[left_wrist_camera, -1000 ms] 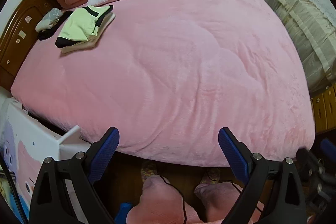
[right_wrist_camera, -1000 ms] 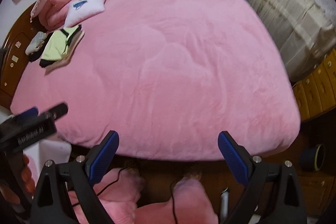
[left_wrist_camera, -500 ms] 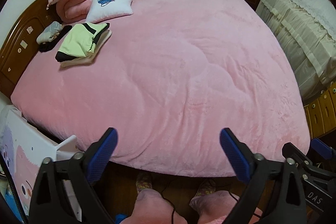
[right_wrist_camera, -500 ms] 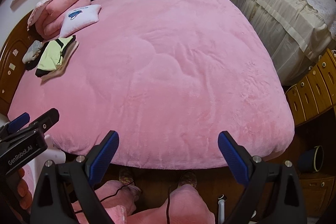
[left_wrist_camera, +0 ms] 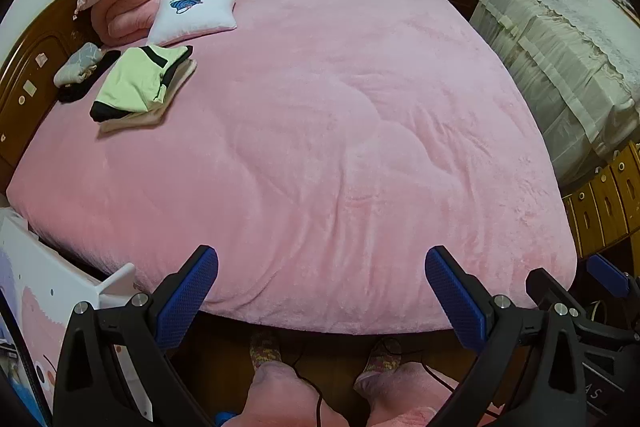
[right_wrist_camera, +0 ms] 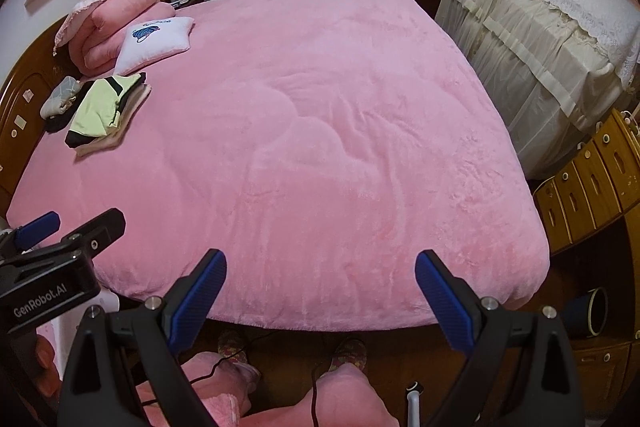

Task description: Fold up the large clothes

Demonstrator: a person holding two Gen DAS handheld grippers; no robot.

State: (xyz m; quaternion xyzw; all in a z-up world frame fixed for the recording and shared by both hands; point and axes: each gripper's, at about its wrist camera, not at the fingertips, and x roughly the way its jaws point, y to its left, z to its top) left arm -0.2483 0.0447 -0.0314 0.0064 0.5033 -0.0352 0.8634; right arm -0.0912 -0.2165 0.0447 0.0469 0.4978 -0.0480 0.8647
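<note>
Tools, left (left_wrist_camera: 321, 281) and right (right_wrist_camera: 321, 283), gape wide, holding nothing; folded clothes (left_wrist_camera: 140, 87) sit upper left (reach there, grip one edge squarely).

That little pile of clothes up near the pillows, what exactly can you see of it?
The folded clothes stack lies flat on the pink bedspread, near the wooden headboard. On top is a pale yellow-green garment with black trim; a cream or beige piece lies beneath. It looks like soft fabric, neatly squared. A grey bundle and something black sit beside it; the white cushion lies just beyond. Neither gripper touches it.
</note>
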